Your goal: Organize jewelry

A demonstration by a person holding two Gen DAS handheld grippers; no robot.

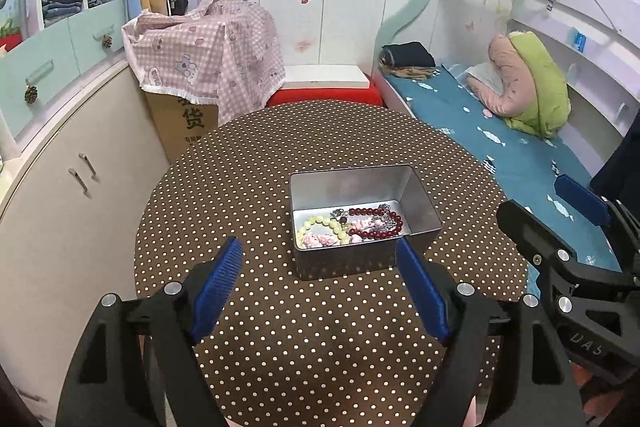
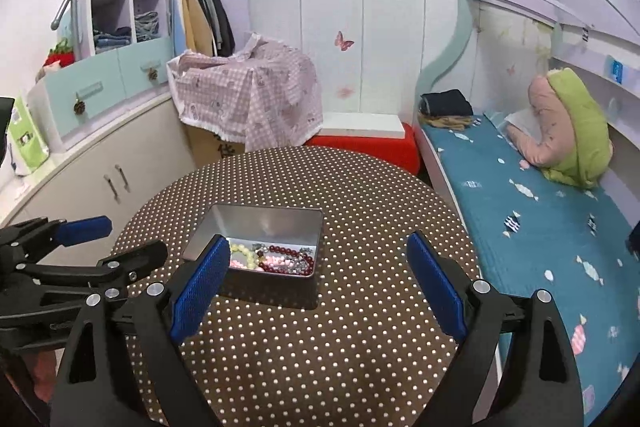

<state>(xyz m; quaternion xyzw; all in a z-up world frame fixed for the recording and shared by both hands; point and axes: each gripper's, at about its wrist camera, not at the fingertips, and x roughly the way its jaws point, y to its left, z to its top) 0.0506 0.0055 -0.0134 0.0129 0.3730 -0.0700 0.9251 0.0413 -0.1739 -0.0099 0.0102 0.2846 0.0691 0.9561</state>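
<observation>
Looking over the round table covered in brown cloth with white polka dots [image 1: 248, 163], we use the rectangular silver metal tin [image 1: 362, 223] near its middle as our landmark. Beyond the tin, past the table's far edge, sits a red stool with a white board on top [image 1: 326, 89], and to the right of the tin runs the bed with a teal patterned sheet [image 1: 516, 155]. Our left gripper [image 1: 320, 269] hovers over the table on the near side of the tin, its blue-padded fingers [image 1: 218, 287] spread wide apart with nothing between them. Our right gripper [image 2: 318, 281] hangs just right of the tin's near corner, fingers likewise spread and empty. Inside the tin, on its floor towards the near wall, lie the jewelry pieces: a dark red bead bracelet [image 1: 380, 225], a pale yellow-green bead bracelet [image 1: 322, 227], a pink bead bracelet [image 1: 320, 239] and a small silver-toned metal piece [image 1: 380, 215], all touching or overlapping one another.
</observation>
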